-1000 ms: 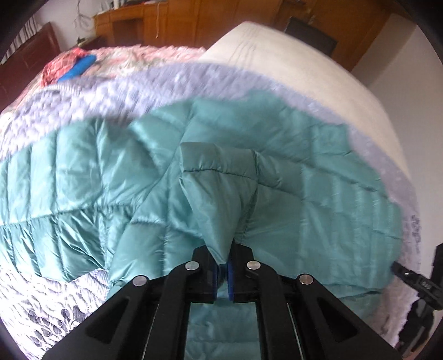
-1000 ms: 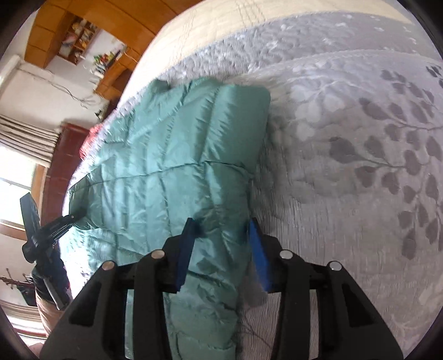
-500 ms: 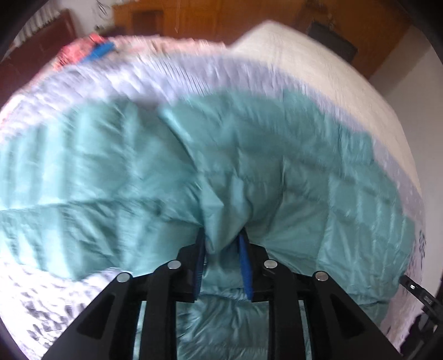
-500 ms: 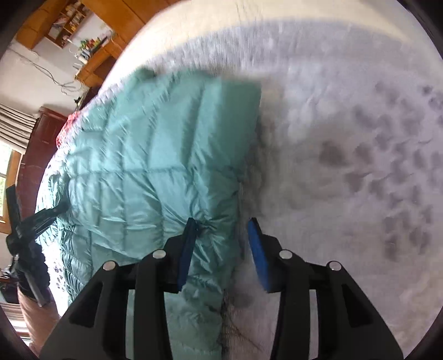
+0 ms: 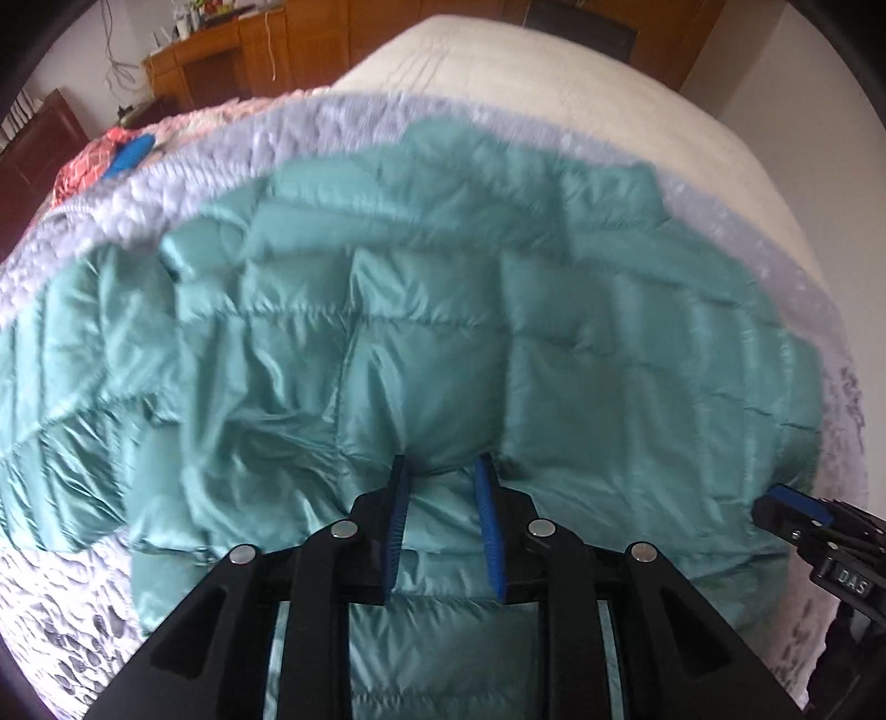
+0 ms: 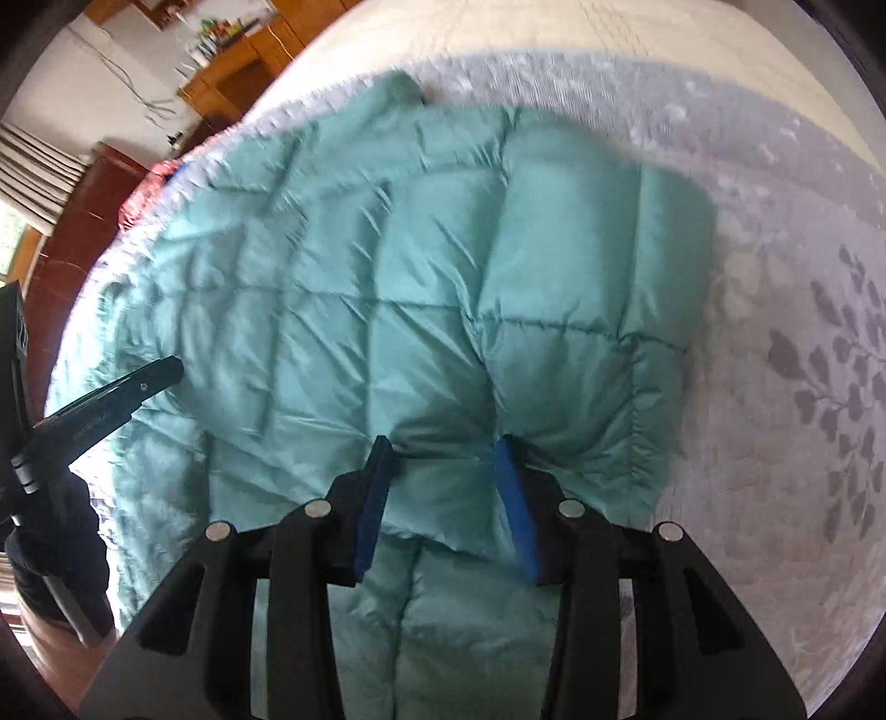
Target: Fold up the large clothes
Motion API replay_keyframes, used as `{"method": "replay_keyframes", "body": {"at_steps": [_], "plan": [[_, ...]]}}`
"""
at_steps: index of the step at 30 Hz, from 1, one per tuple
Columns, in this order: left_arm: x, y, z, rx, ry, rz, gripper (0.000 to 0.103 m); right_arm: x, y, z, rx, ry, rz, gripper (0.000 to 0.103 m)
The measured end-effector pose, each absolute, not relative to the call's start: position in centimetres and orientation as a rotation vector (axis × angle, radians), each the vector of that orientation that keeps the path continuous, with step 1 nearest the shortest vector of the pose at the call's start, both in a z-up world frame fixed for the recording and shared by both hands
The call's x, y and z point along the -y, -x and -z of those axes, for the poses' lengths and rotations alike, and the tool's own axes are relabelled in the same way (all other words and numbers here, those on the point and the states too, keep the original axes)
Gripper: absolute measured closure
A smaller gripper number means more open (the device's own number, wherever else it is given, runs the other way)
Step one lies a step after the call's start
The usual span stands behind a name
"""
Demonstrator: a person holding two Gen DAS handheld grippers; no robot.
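A teal quilted down jacket (image 5: 498, 304) lies spread over a pale grey leaf-patterned bedspread (image 5: 332, 127). My left gripper (image 5: 441, 458) points down at its near middle. The jaws stand apart, and puffy fabric bulges up between the tips without being pinched. In the right wrist view the jacket (image 6: 387, 249) fills the centre. My right gripper (image 6: 443, 440) stands open over its near right part, both tips pushed into the wrinkled fabric. The right gripper (image 5: 797, 507) also shows at the left view's right edge. One of the left gripper's fingers (image 6: 127, 387) shows at the right view's left edge.
The bedspread (image 6: 803, 277) extends to the right of the jacket, with a cream mattress cover (image 6: 554, 33) beyond it. A red patterned cloth (image 5: 83, 166) with a blue object (image 5: 130, 155) lies at the far left. Wooden cabinets (image 5: 249, 55) line the far wall.
My left gripper has let go of the sleeve fold it pinched, and the sleeve now lies flat on the jacket. My right gripper has slid left from the jacket's edge onto the jacket.
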State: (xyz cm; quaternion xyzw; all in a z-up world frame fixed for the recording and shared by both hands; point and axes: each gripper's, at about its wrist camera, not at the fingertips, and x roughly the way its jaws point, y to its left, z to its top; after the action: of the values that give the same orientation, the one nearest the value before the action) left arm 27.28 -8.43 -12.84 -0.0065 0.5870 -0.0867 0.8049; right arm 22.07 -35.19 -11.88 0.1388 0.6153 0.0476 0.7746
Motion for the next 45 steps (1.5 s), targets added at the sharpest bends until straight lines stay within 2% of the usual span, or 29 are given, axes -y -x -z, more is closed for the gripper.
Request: {"method": "replay_keyframes", "body": {"at_steps": [14,18,19,20,21,22,26,32,37,45], "plan": [[8.9,-27.0,14.6,-1.225,-0.030,0.179,0.077,34.9,-22.2,13.6,-1.318,-0.292,-0.084,0.067],[6.6,-27.1,13.0,-1.247,0.076,0.173,0.077,35.6,-21.2,11.3,-1.284,-0.390,-0.134,0.061],[5.4,-26.6,12.0,-1.232,0.103,0.173,0.077,35.9,-20.7,10.2,-1.247,-0.413,-0.154,0.060],[4.2,-26.0,10.8,-1.205,0.123,0.168,0.071,36.0,-19.9,8.6,-1.201,-0.402,-0.161,0.058],[3.0,-25.5,9.8,-1.184,0.132,0.152,0.060,36.1,-19.3,7.4,-1.178,-0.364,-0.140,0.053],[1.6,-24.9,8.8,-1.164,0.142,0.134,0.055,36.2,-19.0,6.8,-1.171,-0.339,-0.121,0.052],[-6.7,-22.4,6.5,-1.114,0.211,0.010,0.047,37.9,-17.2,5.6,-1.174,-0.298,-0.053,0.052],[-22.6,-18.0,6.8,-1.093,0.386,-0.331,0.047,40.5,-14.1,6.6,-1.207,-0.289,0.029,0.052],[-32.9,-14.2,7.0,-1.034,0.605,-0.501,0.047,40.9,-12.9,7.0,-1.211,-0.290,0.064,0.052],[-40.9,-13.2,9.1,-0.902,0.939,-0.489,0.048,40.1,-13.3,7.8,-1.232,-0.304,0.072,0.052]]}}
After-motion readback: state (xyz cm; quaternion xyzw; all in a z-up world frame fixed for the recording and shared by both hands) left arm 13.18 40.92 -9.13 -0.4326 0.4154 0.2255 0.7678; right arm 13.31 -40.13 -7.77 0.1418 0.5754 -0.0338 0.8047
